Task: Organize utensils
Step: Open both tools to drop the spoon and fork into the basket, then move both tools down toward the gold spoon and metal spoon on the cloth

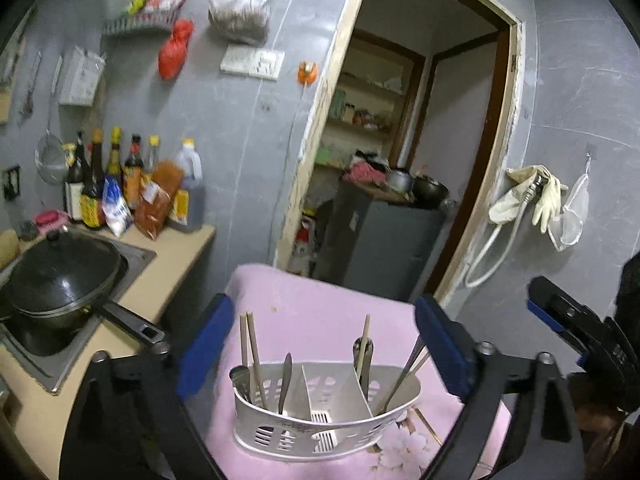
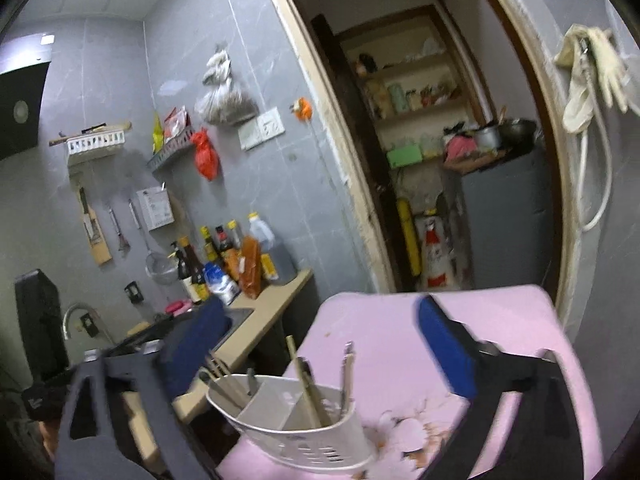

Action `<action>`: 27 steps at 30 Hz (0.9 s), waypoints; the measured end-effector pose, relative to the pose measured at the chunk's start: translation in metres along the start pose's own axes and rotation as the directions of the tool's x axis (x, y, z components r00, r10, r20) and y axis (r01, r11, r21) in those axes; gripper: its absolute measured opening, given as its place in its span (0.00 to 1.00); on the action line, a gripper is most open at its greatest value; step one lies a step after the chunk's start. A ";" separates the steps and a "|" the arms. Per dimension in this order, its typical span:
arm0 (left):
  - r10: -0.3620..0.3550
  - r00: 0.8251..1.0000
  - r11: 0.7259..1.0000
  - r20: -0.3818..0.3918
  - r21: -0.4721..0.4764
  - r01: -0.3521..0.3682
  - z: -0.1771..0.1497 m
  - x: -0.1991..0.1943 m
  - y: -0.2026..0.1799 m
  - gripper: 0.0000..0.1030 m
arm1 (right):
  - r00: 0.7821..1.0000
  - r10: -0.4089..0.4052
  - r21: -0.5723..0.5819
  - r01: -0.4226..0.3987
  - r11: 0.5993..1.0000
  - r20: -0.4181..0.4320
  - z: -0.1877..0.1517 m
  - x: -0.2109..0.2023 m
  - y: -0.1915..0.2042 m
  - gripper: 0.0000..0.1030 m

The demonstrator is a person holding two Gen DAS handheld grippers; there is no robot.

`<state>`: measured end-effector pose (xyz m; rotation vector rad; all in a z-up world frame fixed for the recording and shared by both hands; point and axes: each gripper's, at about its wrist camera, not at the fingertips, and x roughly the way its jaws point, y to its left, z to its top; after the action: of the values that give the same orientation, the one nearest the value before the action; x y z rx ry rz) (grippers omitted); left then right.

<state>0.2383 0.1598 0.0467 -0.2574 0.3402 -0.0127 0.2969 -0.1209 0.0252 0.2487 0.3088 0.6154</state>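
A white slotted utensil caddy point(image 1: 320, 416) with three compartments stands on a pink cloth-covered table point(image 1: 316, 304). Its left compartment holds chopsticks point(image 1: 253, 356) and a metal utensil point(image 1: 285, 380). The middle one holds a spoon and a chopstick point(image 1: 363, 354). The right one holds thin metal sticks point(image 1: 404, 376). My left gripper point(image 1: 320, 344) is open and empty, above and behind the caddy. My right gripper point(image 2: 316, 348) is open and empty, over the caddy point(image 2: 296, 424); it also shows at the right edge of the left wrist view point(image 1: 560, 320).
A counter point(image 1: 168, 256) at the left carries a black lidded wok point(image 1: 60, 280) on the stove and several sauce bottles point(image 1: 120, 176). An open doorway point(image 1: 400, 140) lies behind the table. Gloves and a hose point(image 1: 532, 196) hang on the right wall.
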 end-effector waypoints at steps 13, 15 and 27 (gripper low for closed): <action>0.098 0.993 0.985 0.063 0.134 -0.106 -0.038 -0.022 -0.070 0.95 | 0.988 -0.154 -0.085 0.153 0.985 -0.009 -0.021 -0.071 -0.052 1.00; 0.103 0.994 0.985 0.045 0.136 -0.108 -0.049 -0.020 -0.079 0.95 | 0.983 -0.180 -0.089 0.177 0.980 -0.032 -0.026 -0.080 -0.064 1.00; 0.090 0.982 0.991 -0.168 0.110 -0.072 -0.137 0.022 -0.121 0.95 | 0.912 -0.287 -0.132 0.258 0.957 -0.294 -0.094 -0.089 -0.134 1.00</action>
<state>0.2172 0.0076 -0.0550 -0.1392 0.5213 0.0281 0.2650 -0.2677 -0.0856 0.0174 0.6081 0.3873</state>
